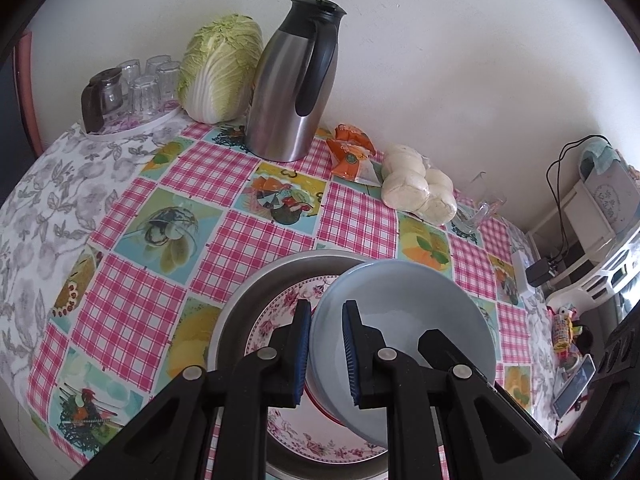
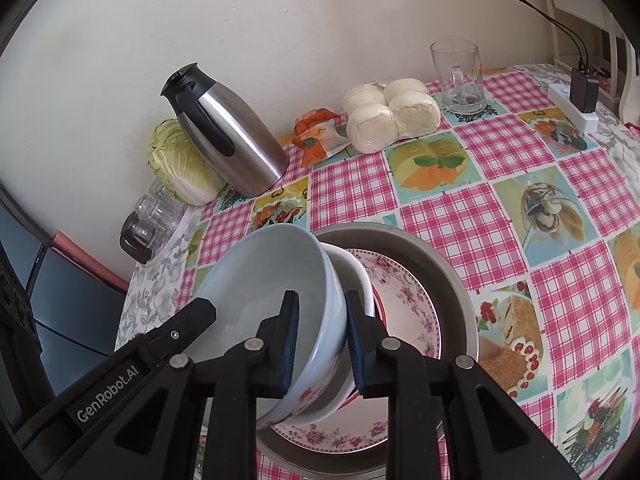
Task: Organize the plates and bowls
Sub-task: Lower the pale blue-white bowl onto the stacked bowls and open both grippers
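Left wrist view: left gripper [image 1: 326, 354] pinching the near-left rim of a pale blue bowl [image 1: 404, 332], one pad outside the wall, one inside, jaws narrow; bowl tilted, sitting over a floral plate [image 1: 280, 320] that lies inside a round metal basin [image 1: 248, 304]; basin rim close to the near table edge; checked tablecloth [image 1: 224, 216] bare and open between the basin and the back row; back row along the wall: tray of upturned glasses [image 1: 144, 84], cabbage [image 1: 218, 68], steel thermos jug [image 1: 296, 80], orange packet [image 1: 352, 152], bagged buns [image 1: 416, 184]; table edge falls away on the right to a cluttered shelf. Right wrist view: right gripper [image 2: 322, 346] astride the opposite rim of the same blue bowl [image 2: 264, 288], jaws narrow, left pad inside against the wall, right pad outside; whether that outer pad presses I cannot tell; a white bowl [image 2: 352, 276] nested just under the blue one, both tilted above the floral plate [image 2: 404, 304] in the basin [image 2: 440, 264]; glass mug [image 2: 460, 76] and power strip [image 2: 572, 104] far back right; wide clear cloth [image 2: 472, 216] to the right of the basin; table edge close on the left.
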### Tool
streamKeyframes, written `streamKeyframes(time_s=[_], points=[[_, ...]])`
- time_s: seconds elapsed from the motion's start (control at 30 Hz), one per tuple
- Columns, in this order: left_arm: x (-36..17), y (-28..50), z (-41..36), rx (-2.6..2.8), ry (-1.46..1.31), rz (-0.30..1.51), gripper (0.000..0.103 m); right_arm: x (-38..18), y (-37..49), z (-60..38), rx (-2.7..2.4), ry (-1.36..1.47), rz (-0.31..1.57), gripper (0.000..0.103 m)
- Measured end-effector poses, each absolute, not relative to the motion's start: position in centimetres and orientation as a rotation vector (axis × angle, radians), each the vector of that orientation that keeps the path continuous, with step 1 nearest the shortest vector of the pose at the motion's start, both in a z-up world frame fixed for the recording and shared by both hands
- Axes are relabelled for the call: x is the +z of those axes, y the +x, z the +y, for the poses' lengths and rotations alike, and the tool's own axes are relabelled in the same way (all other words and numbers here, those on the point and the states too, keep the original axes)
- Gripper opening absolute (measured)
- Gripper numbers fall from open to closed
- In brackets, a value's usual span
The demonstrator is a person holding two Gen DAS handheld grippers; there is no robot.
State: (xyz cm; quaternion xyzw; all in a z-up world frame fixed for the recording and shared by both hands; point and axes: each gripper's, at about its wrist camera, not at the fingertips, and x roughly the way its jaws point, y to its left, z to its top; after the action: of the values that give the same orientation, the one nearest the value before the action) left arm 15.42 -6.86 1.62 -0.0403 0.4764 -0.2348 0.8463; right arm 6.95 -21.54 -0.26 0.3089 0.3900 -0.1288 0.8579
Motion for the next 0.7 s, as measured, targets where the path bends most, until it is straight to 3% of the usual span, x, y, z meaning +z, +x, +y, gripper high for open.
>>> streamKeyframes(time_s=[0.17, 0.5, 0.7], points=[[1.5, 15.5, -6.7, -0.487, -0.091, 0.998, 0.013, -0.2, 7.0, -21.6, -0.269, 0.649, 0.819, 0.024], [2.5, 15.1, -6.2, -0.488, -0.099, 0.970, 0.012, 0.4, 6.7, -21.7, -0.279, 0.621, 0.806, 0.026], [3.1, 15.0, -5.4, -0.461, -0.099, 0.960, 0.013, 0.6, 6.8, -21.3, -0.253, 0.605, 0.806, 0.038]])
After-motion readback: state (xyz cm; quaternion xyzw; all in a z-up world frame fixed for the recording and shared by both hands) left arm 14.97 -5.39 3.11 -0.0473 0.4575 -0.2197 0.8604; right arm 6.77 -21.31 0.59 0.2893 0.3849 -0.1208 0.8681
